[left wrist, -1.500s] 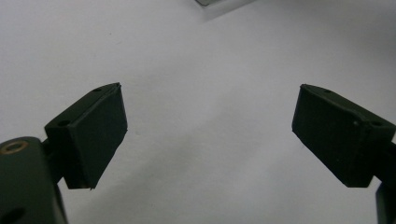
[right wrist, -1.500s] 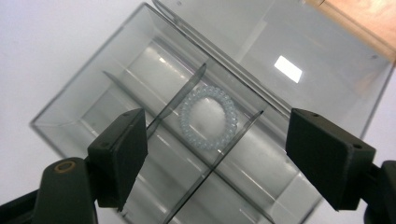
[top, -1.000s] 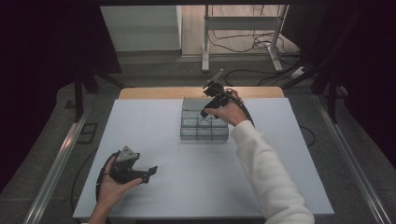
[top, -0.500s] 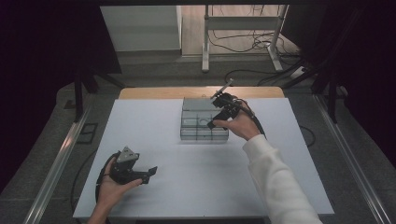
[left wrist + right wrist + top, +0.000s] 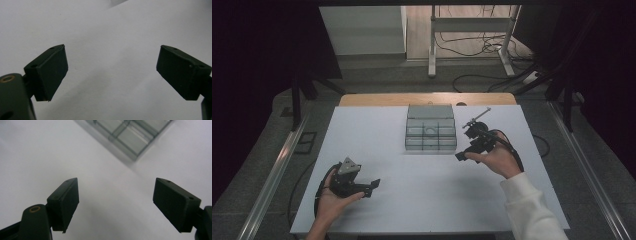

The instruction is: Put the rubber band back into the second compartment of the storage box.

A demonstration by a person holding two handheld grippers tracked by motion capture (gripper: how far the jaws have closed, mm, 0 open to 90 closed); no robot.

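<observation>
White tabletop (image 5: 412,200) carries a clear plastic compartment box (image 5: 430,134) near its far edge. Just right of the box, the right gripper (image 5: 460,156) hangs with jaws wide apart (nothing between them), the box corner beyond them. At the near left corner, the left gripper (image 5: 372,187) rests, jaws likewise apart and empty.

The white worktop (image 5: 427,200) is evenly lit amid dark surroundings; the compartment box (image 5: 130,135), at 12 o'clock, is blurred.
</observation>
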